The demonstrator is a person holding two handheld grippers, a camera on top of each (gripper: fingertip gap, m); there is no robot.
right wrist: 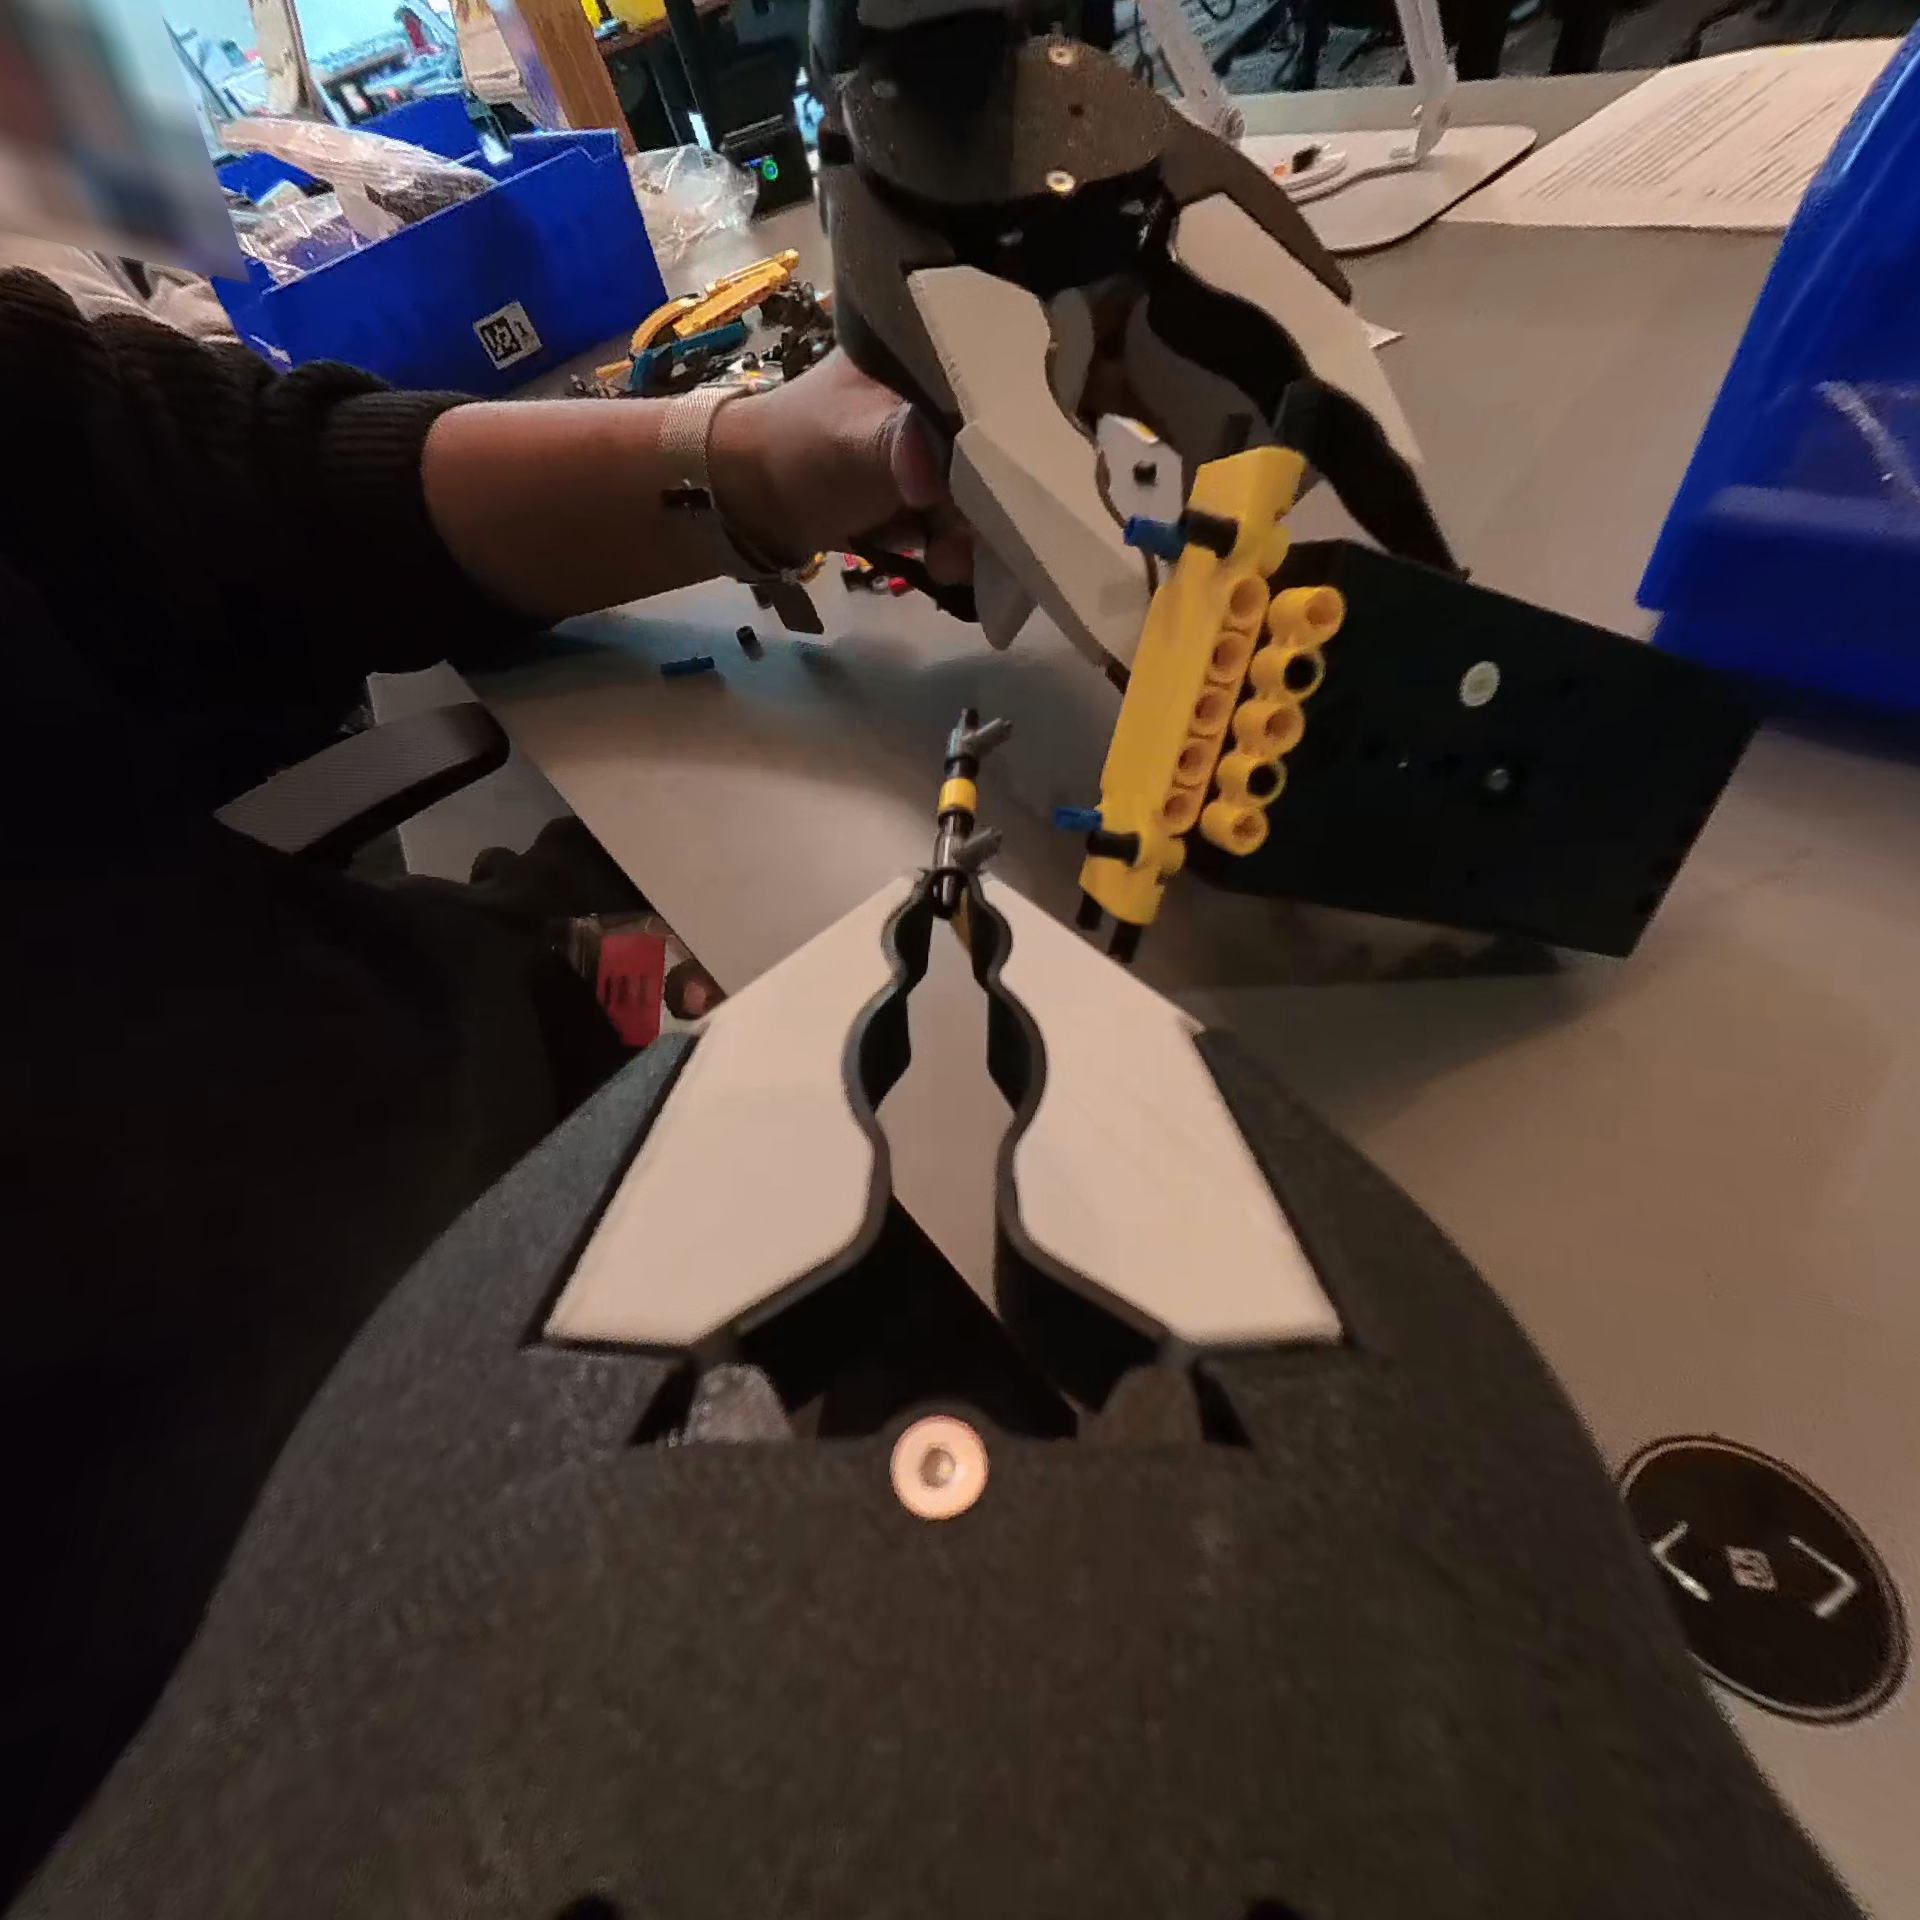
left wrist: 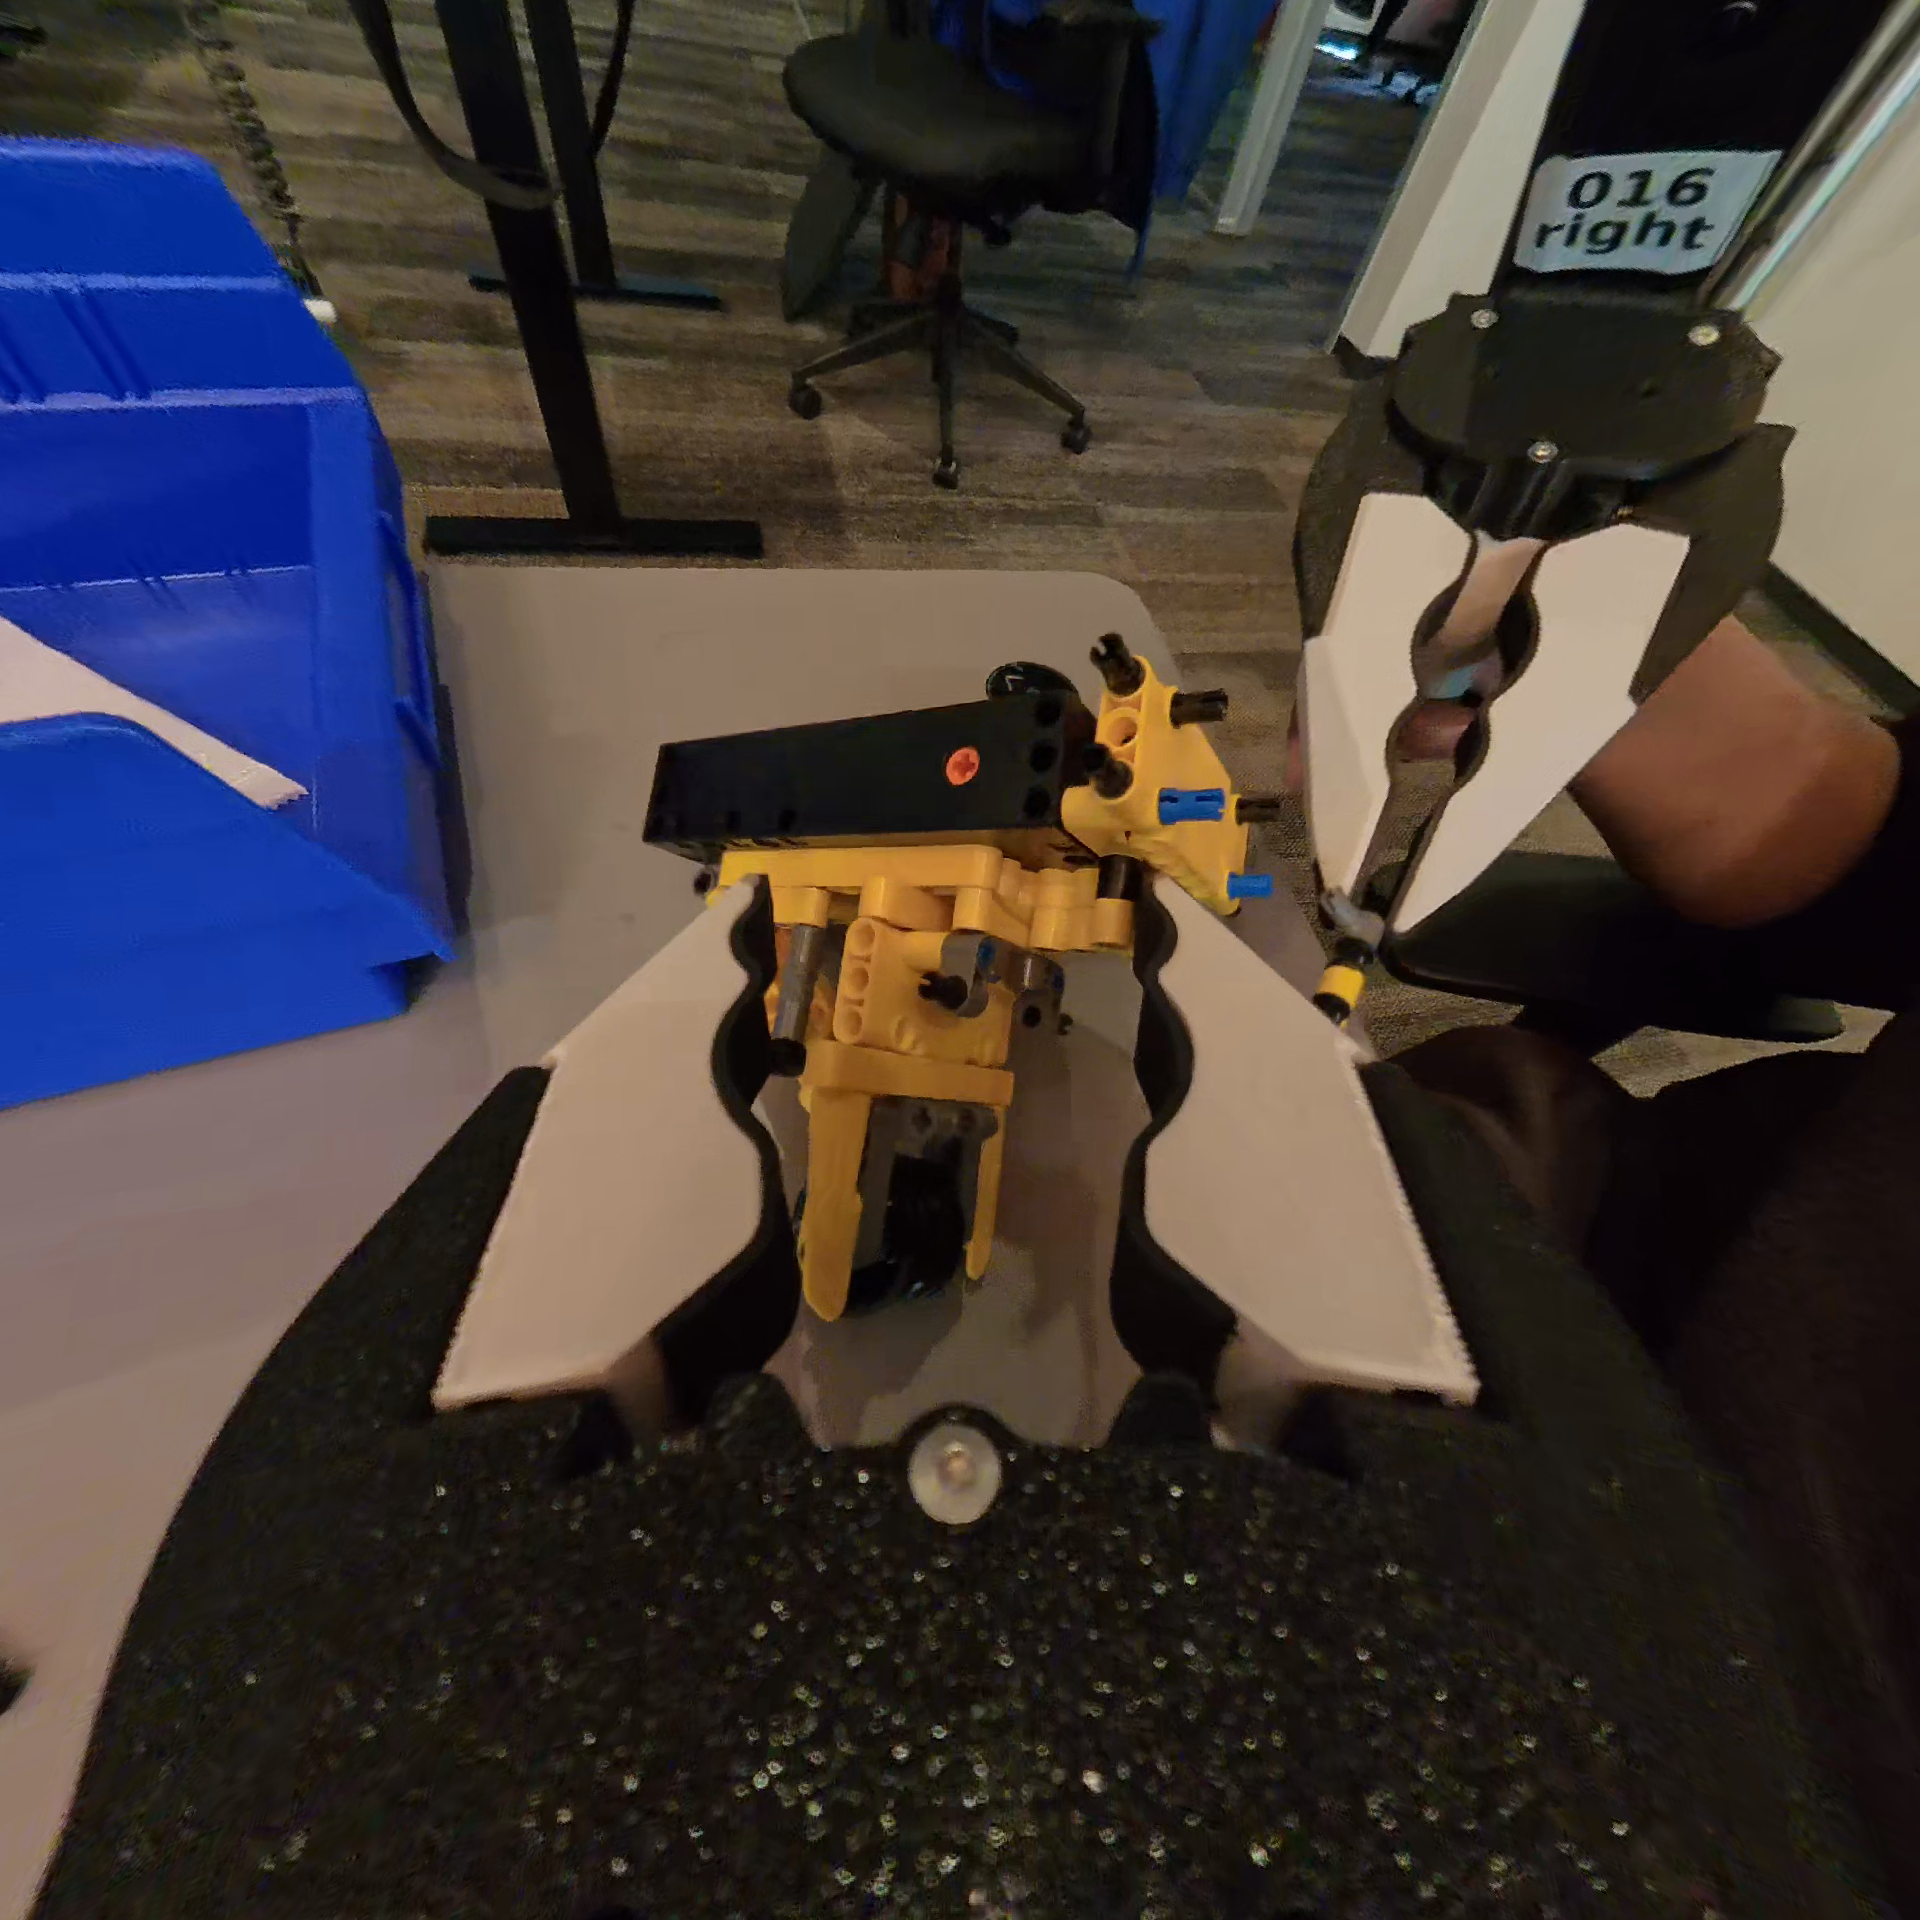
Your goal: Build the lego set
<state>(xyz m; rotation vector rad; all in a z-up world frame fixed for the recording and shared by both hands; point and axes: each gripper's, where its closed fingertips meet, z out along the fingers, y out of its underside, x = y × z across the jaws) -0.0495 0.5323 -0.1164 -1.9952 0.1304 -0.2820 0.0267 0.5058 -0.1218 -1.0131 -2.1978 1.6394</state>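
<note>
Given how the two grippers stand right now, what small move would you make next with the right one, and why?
Probably ease the right gripper toward the yellow and black brick model held in the left gripper: its thin axle piece is pinched at the fingertips, apart from the model's open holes.

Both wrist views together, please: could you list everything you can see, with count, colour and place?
brick model: one, yellow and black, held off the table in the left gripper
axle piece: one, thin, grey with a yellow collar, pinched in the right gripper
table: one, grey, under both grippers
bins: several, blue, on the table
loose parts: a pile, yellow and black, far side of the table
chair: one, black, on the floor
left gripper: white fingers
right gripper: white fingers
</note>
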